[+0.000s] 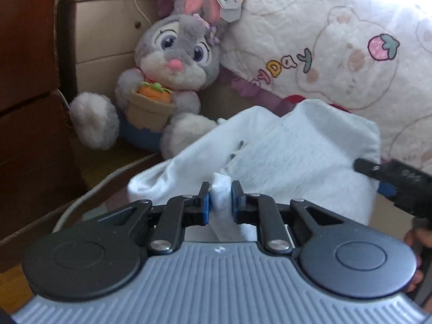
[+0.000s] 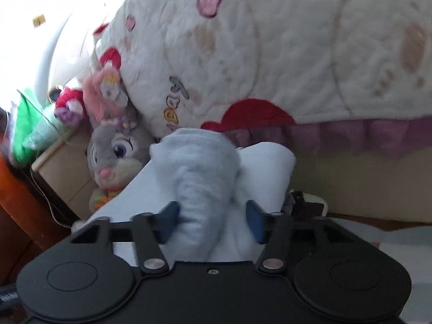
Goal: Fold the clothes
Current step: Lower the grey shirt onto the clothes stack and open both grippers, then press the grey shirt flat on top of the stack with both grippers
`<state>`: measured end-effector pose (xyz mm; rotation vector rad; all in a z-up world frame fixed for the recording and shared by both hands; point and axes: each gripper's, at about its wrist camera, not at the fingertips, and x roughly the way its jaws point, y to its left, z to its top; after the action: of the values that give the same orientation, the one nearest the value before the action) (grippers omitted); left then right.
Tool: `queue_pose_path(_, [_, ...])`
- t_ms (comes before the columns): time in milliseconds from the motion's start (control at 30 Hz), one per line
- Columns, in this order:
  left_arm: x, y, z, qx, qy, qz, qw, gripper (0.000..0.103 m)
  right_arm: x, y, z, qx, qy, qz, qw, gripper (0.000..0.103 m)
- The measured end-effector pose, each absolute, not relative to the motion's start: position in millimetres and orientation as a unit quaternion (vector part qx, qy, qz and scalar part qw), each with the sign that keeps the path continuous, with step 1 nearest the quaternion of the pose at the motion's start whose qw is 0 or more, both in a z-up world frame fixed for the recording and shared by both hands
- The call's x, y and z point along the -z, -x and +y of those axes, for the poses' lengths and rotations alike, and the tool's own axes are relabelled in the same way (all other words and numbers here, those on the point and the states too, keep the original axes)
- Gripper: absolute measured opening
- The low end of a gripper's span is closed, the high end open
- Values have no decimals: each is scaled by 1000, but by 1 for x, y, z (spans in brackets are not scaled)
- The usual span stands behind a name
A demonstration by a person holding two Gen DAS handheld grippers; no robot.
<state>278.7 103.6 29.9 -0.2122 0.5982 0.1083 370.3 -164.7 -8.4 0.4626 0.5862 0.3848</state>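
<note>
A pale blue-white garment (image 1: 291,145) is held up between both grippers. My left gripper (image 1: 220,202) is shut on a bunched fold of it, cloth squeezed between the blue pads. My right gripper (image 2: 213,218) holds a thick roll of the same garment (image 2: 199,167) between its blue pads, the jaws set fairly wide around the bunch. The right gripper also shows at the right edge of the left wrist view (image 1: 394,181), gripping the garment's far side. The cloth hangs between them, with a small printed mark near its middle.
A grey plush rabbit (image 1: 172,62) with a carrot pot sits at the left against a beige bedside cabinet (image 1: 108,27). A white quilt (image 1: 337,40) with strawberry prints lies piled behind. A dark wooden panel (image 1: 27,108) stands far left, with a white cable nearby.
</note>
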Motion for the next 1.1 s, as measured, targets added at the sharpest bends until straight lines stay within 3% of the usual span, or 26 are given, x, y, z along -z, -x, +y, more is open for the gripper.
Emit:
queue_pose_path(100, [-62,-251,92,-40,48,186,981,19,10,-348,-185,-187,-243,230,924,58])
queue_pose_path(167, [-80,-236,84,-2,34,127,991,64,6,-331,-194,-178,-225,178,941,52])
queue_pose_path(233, [-84,-238,73,43,29,132,990,60,0,-326,-196,-235,-203,132,941,46])
queue_pose_path(300, [-72,-254,61,77,31,179,980,46,-7,-323,-192,-292,-163,85,939,46])
queue_pose_path(367, [-51,-270,56,72,25,233,970,37,-11,-327,-174,-336,-102,87,932,46])
queue_pose_path(467, [-14,-284,52,30,14,298,954,35,-8,-344,-139,-325,24,112,939,42])
queue_pose_path(633, [1,-277,32,31,-73,272,959,35,18,-362,-125,-292,120,104,943,40])
queue_pose_path(1100, [-14,-274,48,-11,-40,256,966,36,1,-405,-121,-257,17,163,953,40])
